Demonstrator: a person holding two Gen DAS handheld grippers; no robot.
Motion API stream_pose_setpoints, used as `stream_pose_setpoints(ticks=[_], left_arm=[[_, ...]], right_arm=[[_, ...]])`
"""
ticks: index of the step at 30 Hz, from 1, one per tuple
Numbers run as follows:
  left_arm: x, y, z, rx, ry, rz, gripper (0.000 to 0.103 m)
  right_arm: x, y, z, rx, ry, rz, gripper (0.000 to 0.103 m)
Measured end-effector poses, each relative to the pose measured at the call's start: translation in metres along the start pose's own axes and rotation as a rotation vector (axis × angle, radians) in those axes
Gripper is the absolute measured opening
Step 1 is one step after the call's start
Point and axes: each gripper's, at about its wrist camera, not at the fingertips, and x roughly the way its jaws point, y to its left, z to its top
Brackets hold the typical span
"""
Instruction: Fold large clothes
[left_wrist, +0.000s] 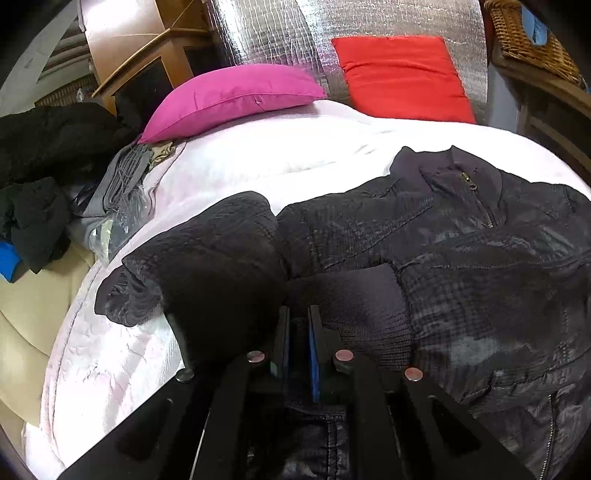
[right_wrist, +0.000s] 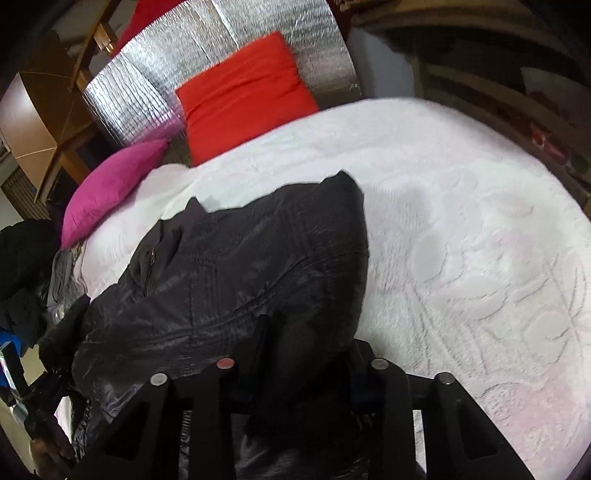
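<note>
A black quilted jacket (left_wrist: 443, 258) lies front up on the white bedspread (left_wrist: 277, 155), its zipped collar (left_wrist: 472, 184) pointing away. One sleeve (left_wrist: 207, 258) bulges up at the left, and its ribbed cuff (left_wrist: 351, 299) lies across the body. My left gripper (left_wrist: 298, 314) sits at that cuff, jaws almost together with dark fabric pinched between them. In the right wrist view the jacket (right_wrist: 240, 258) fills the left half, and my right gripper (right_wrist: 306, 339) is shut on a thick fold of its near edge. That fold hides the right finger.
A pink pillow (left_wrist: 229, 96) and a red pillow (left_wrist: 402, 74) lean at the silver foil headboard (left_wrist: 277, 33). Dark clothes (left_wrist: 48, 147) and grey items are piled off the bed's left side. A wicker basket (left_wrist: 528, 37) stands far right. Bare bedspread (right_wrist: 461, 221) stretches right of the jacket.
</note>
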Motion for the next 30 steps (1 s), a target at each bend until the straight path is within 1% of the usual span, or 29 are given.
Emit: stream_pose_setpoints(ticks=[3, 4, 7, 8, 9, 10, 11, 12, 13, 14, 15, 17, 19, 23, 27, 30], left_arm=[[0.007, -0.005, -0.004, 0.021, 0.027, 0.011, 0.009], [0.008, -0.008, -0.005, 0.037, 0.031, 0.025, 0.009], [0.005, -0.009, -0.005, 0.048, 0.027, 0.042, 0.010], [0.003, -0.007, -0.004, 0.035, 0.027, 0.036, 0.011], [-0.001, -0.004, -0.004, 0.020, 0.026, 0.027, 0.011], [-0.003, -0.002, -0.004, 0.012, 0.022, 0.025, 0.012], [-0.008, 0.001, -0.003, 0.002, 0.014, 0.024, 0.012], [-0.012, 0.003, -0.003, -0.003, 0.005, 0.023, 0.012], [-0.016, 0.004, -0.003, -0.007, -0.005, 0.021, 0.012], [-0.021, 0.004, -0.003, -0.010, -0.017, 0.023, 0.013], [-0.027, 0.006, -0.004, -0.013, -0.033, 0.033, 0.013], [-0.037, 0.006, -0.005, -0.017, -0.064, 0.041, 0.014], [-0.048, 0.009, -0.006, -0.032, -0.088, 0.035, 0.016], [-0.064, 0.017, -0.009, -0.053, -0.132, 0.049, 0.025], [-0.072, 0.026, -0.010, -0.075, -0.160, 0.062, 0.025], [-0.070, 0.028, -0.010, -0.082, -0.155, 0.057, 0.026]], right_arm=[[0.015, -0.007, -0.003, 0.016, 0.046, -0.033, 0.035], [0.018, -0.007, -0.003, 0.015, 0.052, -0.036, 0.035], [0.010, -0.005, 0.002, 0.024, 0.053, -0.037, 0.036], [0.006, -0.003, 0.004, 0.026, 0.053, -0.043, 0.040], [0.002, -0.002, 0.005, 0.022, 0.053, -0.058, 0.056], [-0.007, 0.002, 0.008, 0.008, 0.036, -0.083, 0.065], [-0.016, 0.004, 0.009, -0.007, -0.001, -0.097, 0.072], [-0.025, 0.007, 0.009, -0.021, -0.043, -0.112, 0.072], [-0.039, 0.013, 0.010, -0.051, -0.104, -0.140, 0.072], [-0.048, 0.018, 0.010, -0.072, -0.136, -0.151, 0.073], [-0.054, 0.022, 0.011, -0.085, -0.160, -0.148, 0.073], [-0.065, 0.033, 0.007, -0.115, -0.204, -0.099, 0.073], [-0.064, 0.049, 0.001, -0.162, -0.191, -0.065, 0.073], [-0.051, 0.082, -0.014, -0.258, -0.135, 0.002, 0.073], [-0.034, 0.110, -0.026, -0.316, -0.081, 0.048, 0.073], [-0.020, 0.125, -0.040, -0.334, -0.030, 0.080, 0.073]])
